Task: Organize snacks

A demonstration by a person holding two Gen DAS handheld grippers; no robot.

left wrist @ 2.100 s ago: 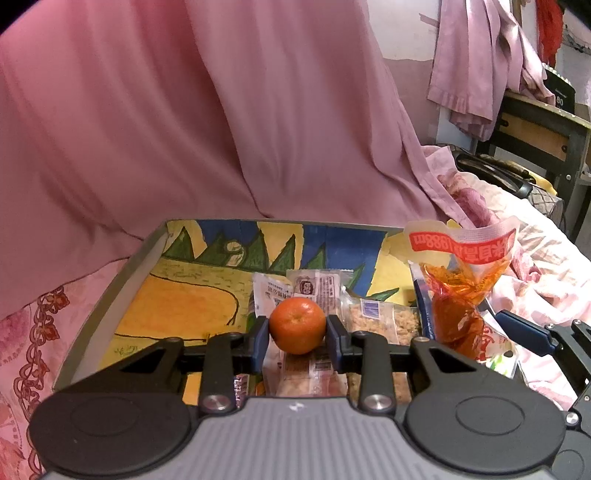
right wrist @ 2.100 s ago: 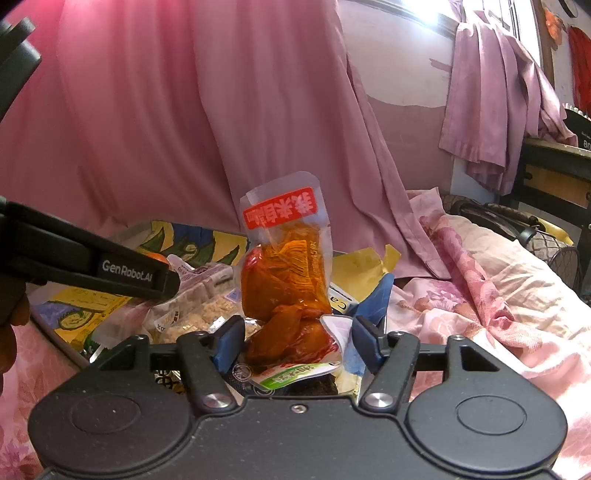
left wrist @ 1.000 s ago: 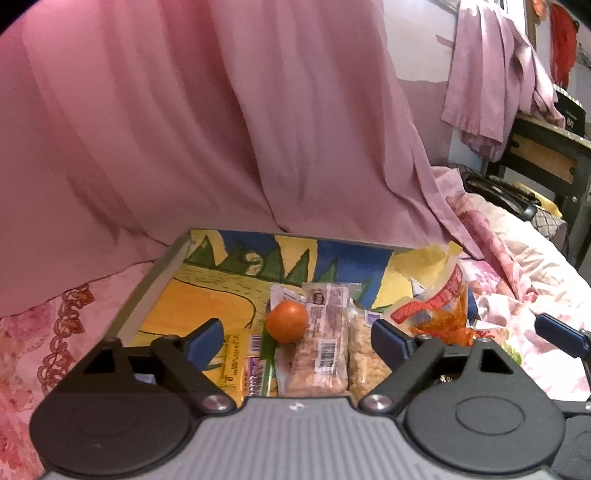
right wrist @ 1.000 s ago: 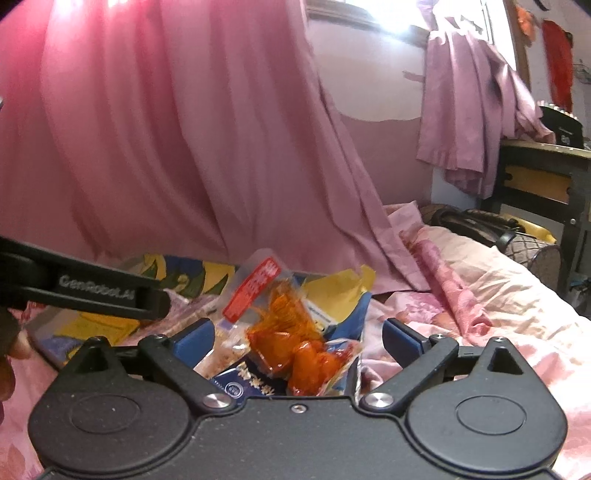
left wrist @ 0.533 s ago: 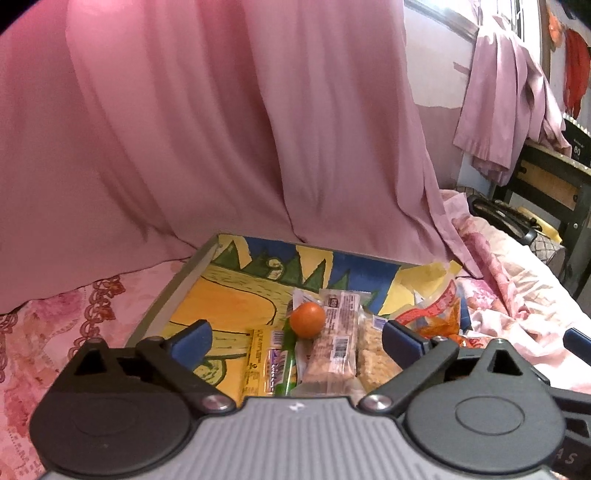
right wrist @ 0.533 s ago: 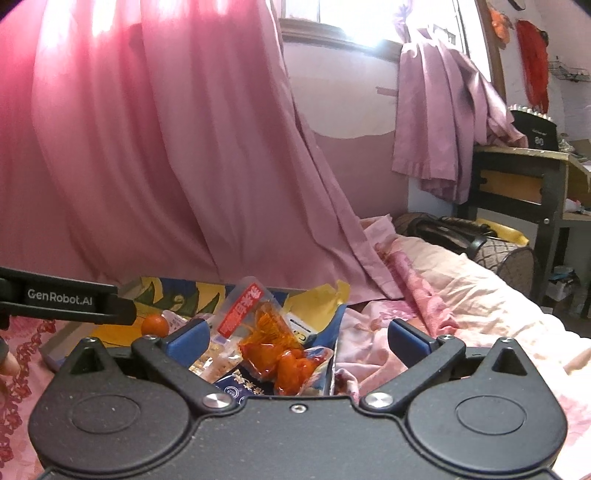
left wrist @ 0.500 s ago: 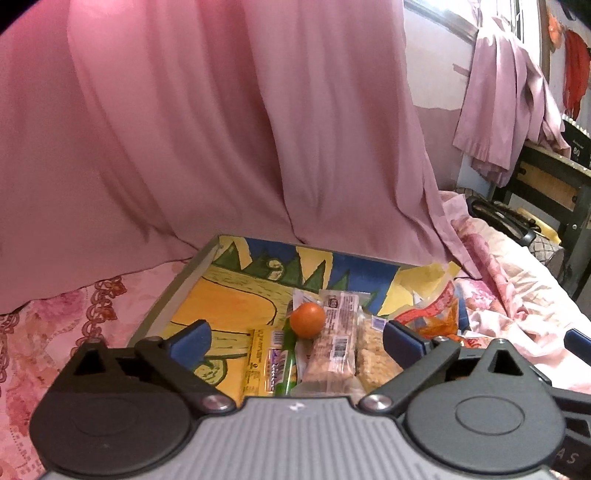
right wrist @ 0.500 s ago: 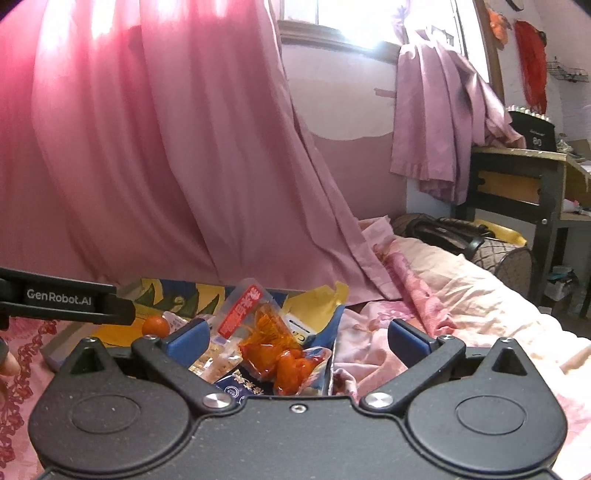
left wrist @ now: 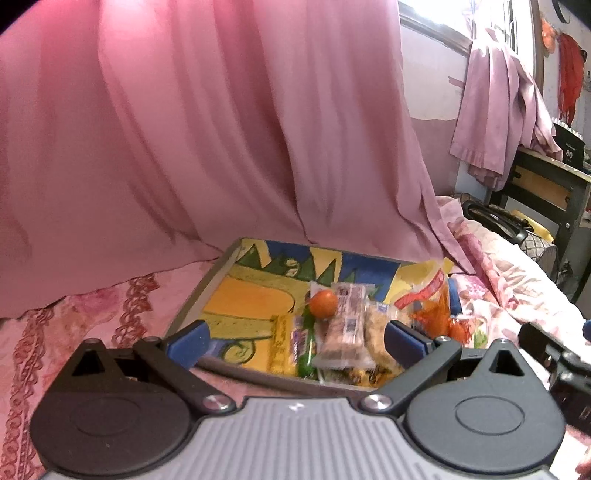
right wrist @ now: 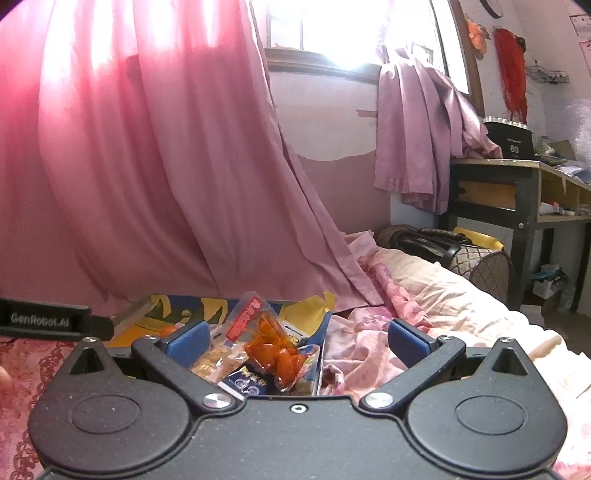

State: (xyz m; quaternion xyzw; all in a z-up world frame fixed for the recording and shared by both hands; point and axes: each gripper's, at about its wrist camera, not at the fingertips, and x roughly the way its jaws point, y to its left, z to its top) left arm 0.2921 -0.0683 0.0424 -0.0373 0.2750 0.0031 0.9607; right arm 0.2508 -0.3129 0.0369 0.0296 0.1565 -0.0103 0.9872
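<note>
I have just let go: my left gripper (left wrist: 295,338) and right gripper (right wrist: 297,338) are both gaping, empty. The orange (left wrist: 323,303) and the orange-red pouch (right wrist: 267,341) are lying in the tray (left wrist: 207,291), so I am backing away.

Daylight through pink cloth, soft and a bit smeared.

The window (right wrist: 354,33) in the right wrist view burns out to plain white, and the curtain (right wrist: 122,147) beside it glows hot pink where the sun comes through, fading to dull mauve lower down. The left wrist view is dimmer and flatter, its curtain (left wrist: 207,129) evenly rosy with only fold shadows. Everything carries a pink cast. The tray (left wrist: 221,269) and snacks look soft and slightly blurred. Both views bow outward, straight edges curve, and the top corners go black.
</note>
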